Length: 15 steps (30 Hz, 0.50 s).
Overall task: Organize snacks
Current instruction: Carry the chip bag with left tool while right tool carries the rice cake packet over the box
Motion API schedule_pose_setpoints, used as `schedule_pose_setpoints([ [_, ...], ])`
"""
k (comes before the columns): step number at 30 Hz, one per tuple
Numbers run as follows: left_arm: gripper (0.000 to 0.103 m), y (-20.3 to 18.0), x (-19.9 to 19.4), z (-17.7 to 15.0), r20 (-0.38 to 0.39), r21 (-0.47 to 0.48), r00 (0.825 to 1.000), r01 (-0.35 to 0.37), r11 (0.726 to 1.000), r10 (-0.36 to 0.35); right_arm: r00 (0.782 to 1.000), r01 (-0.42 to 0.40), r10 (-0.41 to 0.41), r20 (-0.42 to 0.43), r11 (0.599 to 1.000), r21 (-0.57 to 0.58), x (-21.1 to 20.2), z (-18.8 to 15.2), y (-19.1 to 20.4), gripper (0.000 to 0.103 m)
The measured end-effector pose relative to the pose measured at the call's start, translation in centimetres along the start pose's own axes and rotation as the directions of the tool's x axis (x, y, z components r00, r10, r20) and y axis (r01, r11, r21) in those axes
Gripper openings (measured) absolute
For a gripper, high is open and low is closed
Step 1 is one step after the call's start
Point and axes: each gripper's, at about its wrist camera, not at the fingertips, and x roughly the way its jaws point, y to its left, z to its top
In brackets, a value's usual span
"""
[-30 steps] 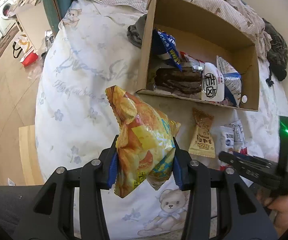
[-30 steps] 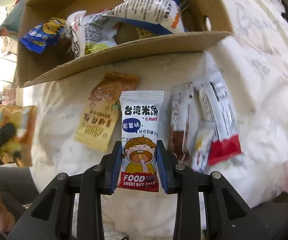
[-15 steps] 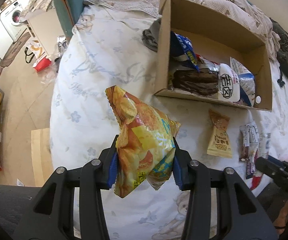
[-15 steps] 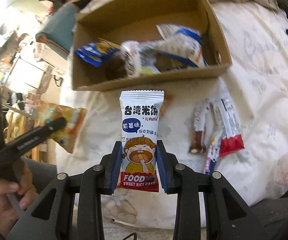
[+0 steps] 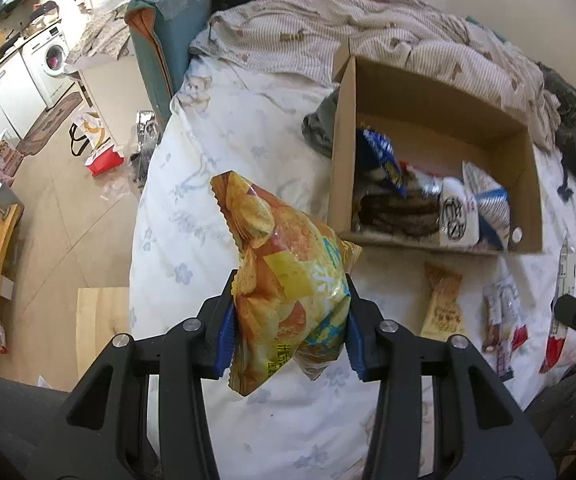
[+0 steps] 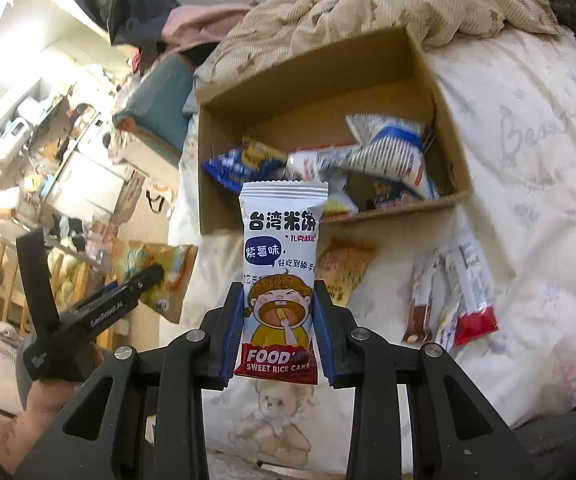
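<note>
Above the near edge of the bed (image 5: 191, 216), the left claw (image 5: 290, 332) is clenched on a crinkled yellow-orange chip bag (image 5: 288, 280), which stands up puffy between the blue pads with its serrated top leaning left. The right claw (image 6: 277, 332) grips a slim white rice cake packet (image 6: 281, 280), held upright, printed with a cartoon child and a dark red "FOOD" band at the bottom.

Farther across the bed sits an open cardboard box (image 5: 344, 152) that already holds several packets: a blue one, a dark one and some white ones. Its back half is bare cardboard. Between the box and the near edge of the bed lie a tan snack pouch (image 5: 442, 300) and a cluster of stick packets (image 5: 504, 316), apart from the box wall. White sheet lies bare left of the box, up to the bed's left edge.

Only the left wrist view shows the floor beside the bed and a washing machine (image 5: 53, 56). Only the right wrist view shows the left claw from the side, with the hand (image 6: 47, 404) under it.
</note>
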Motion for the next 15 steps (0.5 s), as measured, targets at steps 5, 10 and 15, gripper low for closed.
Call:
schedule_pose_setpoints([
  [5,0.04,-0.6,-1.5,2.1,0.041,0.005,0.999,0.0,1.0,0.0,0.999,-0.011,0.01,0.053,1.0,0.019,-0.8,2.7,-0.8,0.034],
  [10,0.04,-1.9,-2.4,4.6,0.066,0.012,0.998,0.02,1.0,-0.021,0.995,-0.008,0.005,0.1,0.999,0.037,-1.5,5.2,-2.0,0.034],
  [15,0.04,-4.0,-2.6,6.9,0.096,0.055,0.995,0.026,0.998,-0.031,0.992,0.028,-0.038,0.123,0.996,0.086,-1.2,8.0,-3.9,0.034],
])
